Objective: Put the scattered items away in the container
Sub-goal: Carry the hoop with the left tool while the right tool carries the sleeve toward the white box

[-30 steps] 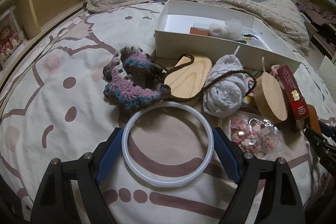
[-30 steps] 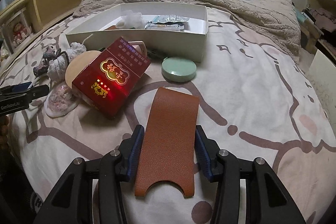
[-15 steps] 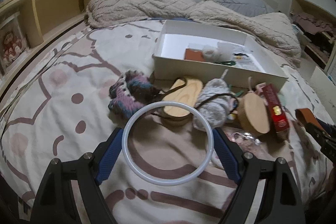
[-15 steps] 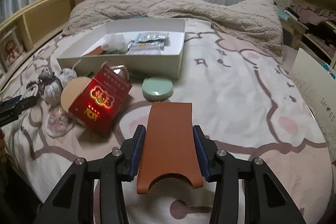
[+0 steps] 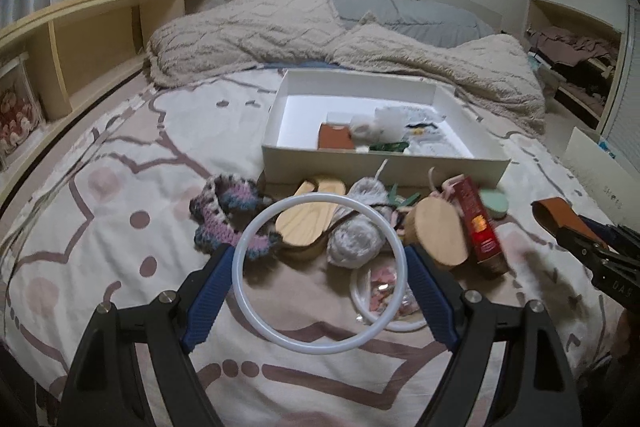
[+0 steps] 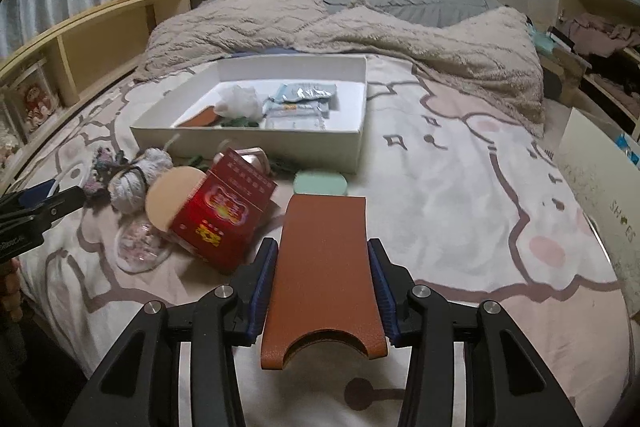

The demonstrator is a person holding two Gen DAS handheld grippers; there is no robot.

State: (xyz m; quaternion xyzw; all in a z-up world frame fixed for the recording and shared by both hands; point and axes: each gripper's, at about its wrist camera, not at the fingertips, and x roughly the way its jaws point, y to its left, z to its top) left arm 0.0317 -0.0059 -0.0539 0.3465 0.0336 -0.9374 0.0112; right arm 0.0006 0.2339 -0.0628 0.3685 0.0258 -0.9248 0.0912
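My left gripper (image 5: 320,279) is shut on a white plastic ring (image 5: 238,275), held flat above the bedspread. My right gripper (image 6: 322,279) is shut on a brown leather case (image 6: 324,267), also off the bed; it shows at the right edge of the left wrist view (image 5: 592,247). The white box (image 5: 380,163) lies ahead with a brown pouch, white fluff and packets inside. In front of it lie a crochet piece (image 5: 224,215), a wooden piece (image 5: 308,223), grey yarn (image 5: 356,235), a wooden disc (image 5: 440,235), a red box (image 6: 224,219), a green case (image 6: 320,183) and a bag of pink buttons (image 5: 384,287).
A rumpled beige blanket (image 5: 280,27) and grey pillows fill the head of the bed behind the box. A wooden shelf (image 5: 92,39) runs along the left side. A white shoe box (image 6: 600,195) stands at the bed's right edge.
Both grippers have risen off the bedspread, the left carrying the ring and the right carrying the brown case. Both views now look further up the bed.
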